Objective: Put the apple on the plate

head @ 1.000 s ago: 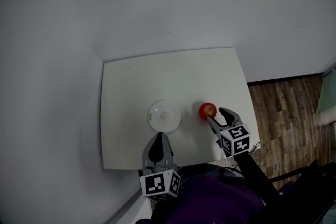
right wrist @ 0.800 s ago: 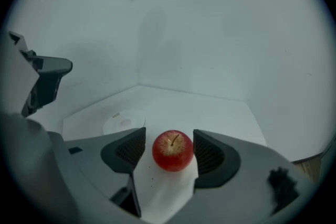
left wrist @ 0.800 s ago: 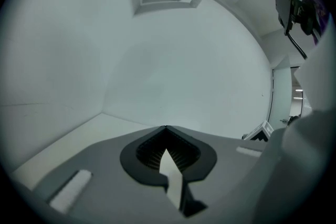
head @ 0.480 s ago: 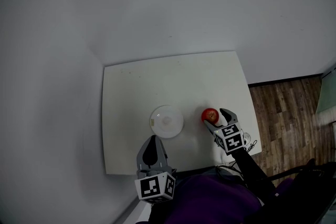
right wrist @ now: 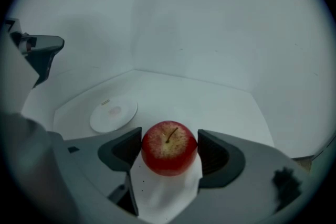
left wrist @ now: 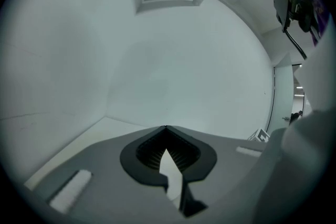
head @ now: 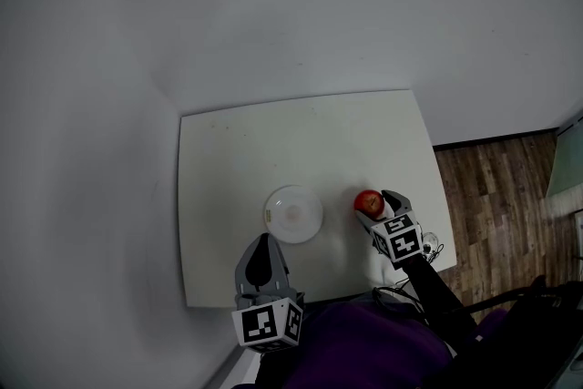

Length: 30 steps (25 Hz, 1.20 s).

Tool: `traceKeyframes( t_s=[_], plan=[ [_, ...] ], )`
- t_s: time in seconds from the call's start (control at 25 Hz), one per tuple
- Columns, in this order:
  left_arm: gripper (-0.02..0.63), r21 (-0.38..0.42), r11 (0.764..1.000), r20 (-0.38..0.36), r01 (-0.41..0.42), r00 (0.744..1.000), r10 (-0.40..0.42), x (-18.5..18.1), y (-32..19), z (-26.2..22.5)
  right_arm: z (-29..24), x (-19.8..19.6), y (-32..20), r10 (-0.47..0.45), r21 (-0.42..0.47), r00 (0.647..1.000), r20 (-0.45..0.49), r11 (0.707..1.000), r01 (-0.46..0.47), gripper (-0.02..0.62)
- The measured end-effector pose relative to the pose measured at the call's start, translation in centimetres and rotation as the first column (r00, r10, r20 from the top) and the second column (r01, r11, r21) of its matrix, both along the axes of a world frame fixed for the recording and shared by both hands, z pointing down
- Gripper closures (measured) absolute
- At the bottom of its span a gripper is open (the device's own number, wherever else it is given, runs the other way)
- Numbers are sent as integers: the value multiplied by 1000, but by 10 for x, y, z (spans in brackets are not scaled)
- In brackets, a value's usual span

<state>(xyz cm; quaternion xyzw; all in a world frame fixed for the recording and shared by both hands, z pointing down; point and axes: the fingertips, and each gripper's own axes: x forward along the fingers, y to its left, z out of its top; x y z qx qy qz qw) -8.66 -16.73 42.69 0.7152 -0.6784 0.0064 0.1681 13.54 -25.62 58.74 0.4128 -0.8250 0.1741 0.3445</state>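
A red apple (head: pixel 368 200) (right wrist: pixel 169 147) stands stem-up on the white table (head: pixel 291 141), right of a small white plate (head: pixel 293 213) (right wrist: pixel 113 115). My right gripper (head: pixel 376 207) (right wrist: pixel 169 137) points steeply down at the apple. Its jaws have just been opening and now stand wide on either side of the fruit; the left pad is close against it, the right pad a little apart. My left gripper (head: pixel 263 243) (left wrist: pixel 166 127) hovers at the table's near edge, just short of the plate, jaws shut with nothing in them.
The table stands in a corner between plain grey walls. Wooden floor (head: pixel 492 196) lies past its right edge, close to the apple. The person's dark purple clothing (head: pixel 364 351) fills the space below the near edge.
The right gripper has come down and forward so its jaws straddle the apple, and they have spread wider. The left gripper has drawn back toward the near edge.
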Motion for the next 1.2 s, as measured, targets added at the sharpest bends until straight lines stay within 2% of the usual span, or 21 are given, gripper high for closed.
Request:
traceKeyframes(
  t_s=[0.76, 1.2],
  plan=[
    [600, 7, 1000, -15, -4, 1000, 4, -17, 0, -1, -7, -6, 1, -22, -10, 999, -47, 1000, 22, 273],
    [600, 18, 999, -17, 36, 999, -36, -42, 10, 1, -19, -42, -5, -85, 32, 995, -47, 996, 87, 273]
  ],
)
